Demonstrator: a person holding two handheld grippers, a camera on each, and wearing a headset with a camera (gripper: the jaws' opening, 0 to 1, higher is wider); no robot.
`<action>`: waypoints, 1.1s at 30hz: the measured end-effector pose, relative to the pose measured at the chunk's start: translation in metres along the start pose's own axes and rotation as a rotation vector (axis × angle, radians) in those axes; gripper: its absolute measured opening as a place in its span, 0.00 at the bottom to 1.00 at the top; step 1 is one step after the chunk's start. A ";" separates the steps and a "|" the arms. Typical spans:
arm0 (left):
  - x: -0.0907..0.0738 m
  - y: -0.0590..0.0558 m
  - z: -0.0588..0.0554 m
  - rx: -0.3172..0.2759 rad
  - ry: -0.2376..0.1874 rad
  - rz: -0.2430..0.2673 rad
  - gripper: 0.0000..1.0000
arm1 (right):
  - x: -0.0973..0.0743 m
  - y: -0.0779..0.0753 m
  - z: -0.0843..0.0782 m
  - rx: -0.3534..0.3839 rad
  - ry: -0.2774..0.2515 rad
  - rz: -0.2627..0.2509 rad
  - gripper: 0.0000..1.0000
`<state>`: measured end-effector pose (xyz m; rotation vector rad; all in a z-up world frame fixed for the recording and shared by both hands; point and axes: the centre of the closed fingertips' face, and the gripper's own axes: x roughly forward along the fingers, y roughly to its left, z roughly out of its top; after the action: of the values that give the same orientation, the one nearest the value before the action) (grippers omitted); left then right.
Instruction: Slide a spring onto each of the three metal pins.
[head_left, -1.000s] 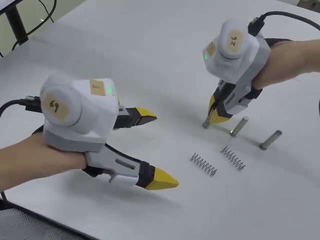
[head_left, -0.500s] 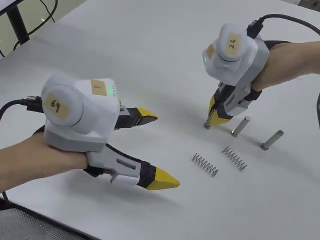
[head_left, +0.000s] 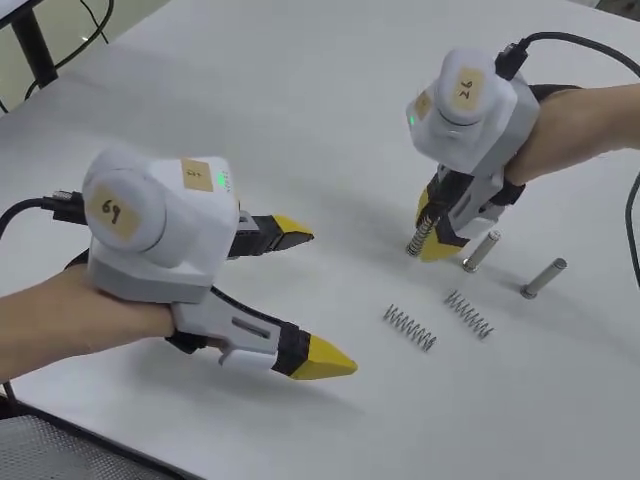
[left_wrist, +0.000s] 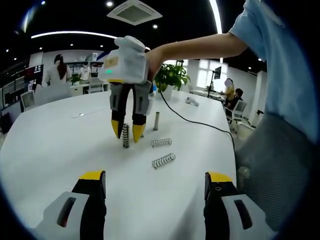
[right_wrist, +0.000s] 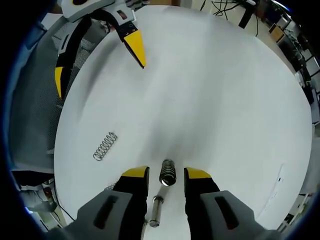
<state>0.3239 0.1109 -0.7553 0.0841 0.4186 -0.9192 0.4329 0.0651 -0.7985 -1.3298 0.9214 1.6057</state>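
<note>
Left gripper is being held low over the table, jaws gaping wide and carrying nothing, well apart from the parts. Left loose spring is lying flat on the table with nothing threaded through it. Upright spring is standing on end between the jaws of the right gripper. In the right gripper view those jaws are sitting slightly apart, a sliver of table showing on each side of the coil, so they are bracketing it, not pinching. A spring standing alone like that is probably riding on a pin, though the coil is hiding whatever is inside. Right loose spring is lying flat near its twin. Left pin and right pin are lying bare on their sides, just beyond the loose springs. Reckoning: one pin likely sleeved, two springs and two pins waiting.
</note>
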 end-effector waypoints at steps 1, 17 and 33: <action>0.000 0.000 0.000 0.000 0.001 0.000 0.78 | 0.000 -0.001 0.001 0.000 -0.005 -0.008 0.28; 0.000 0.000 0.000 -0.004 -0.001 -0.001 0.79 | -0.002 -0.007 0.004 0.055 -0.067 -0.040 0.64; -0.003 -0.001 0.003 0.000 0.000 -0.003 0.79 | -0.032 -0.007 0.012 0.204 -0.305 -0.114 0.75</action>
<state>0.3226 0.1124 -0.7516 0.0835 0.4185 -0.9222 0.4379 0.0746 -0.7654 -0.9487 0.7844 1.5294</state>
